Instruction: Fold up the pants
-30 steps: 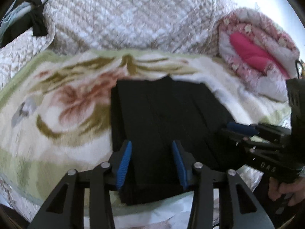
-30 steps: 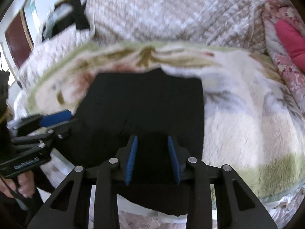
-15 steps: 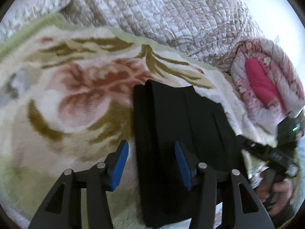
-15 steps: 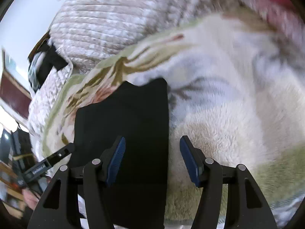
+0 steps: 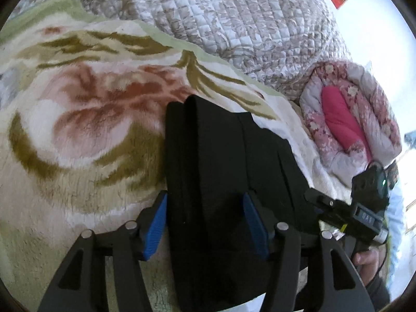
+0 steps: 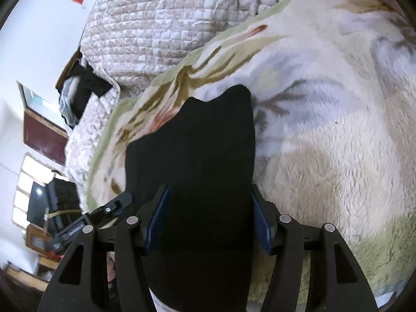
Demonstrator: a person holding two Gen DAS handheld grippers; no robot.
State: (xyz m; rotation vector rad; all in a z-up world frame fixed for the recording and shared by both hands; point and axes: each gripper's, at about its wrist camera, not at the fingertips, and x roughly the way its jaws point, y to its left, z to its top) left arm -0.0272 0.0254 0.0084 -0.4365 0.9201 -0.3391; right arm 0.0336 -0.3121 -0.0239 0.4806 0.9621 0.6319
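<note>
The black pants [image 5: 223, 171] lie folded into a rectangle on a fluffy floral blanket [image 5: 85, 119]. My left gripper [image 5: 205, 226] is open, its blue pads astride the near left edge of the pants. My right gripper [image 6: 208, 221] is open, its pads astride the near right edge of the pants [image 6: 202, 161]. Each gripper shows in the other's view: the right one [image 5: 338, 208] at the pants' right side, the left one [image 6: 104, 213] at the left side. Whether the pads touch the cloth I cannot tell.
A quilted beige bedspread [image 5: 234, 18] is piled behind the blanket. A rolled pink floral quilt [image 5: 345, 114] lies at the right. Dark clothes [image 6: 83, 88] hang at the far left. The bed's front edge is just under the grippers.
Both grippers have opened wider and swung outward, the left to the pants' left edge, the right to the right edge. The pants have stayed flat on the blanket.
</note>
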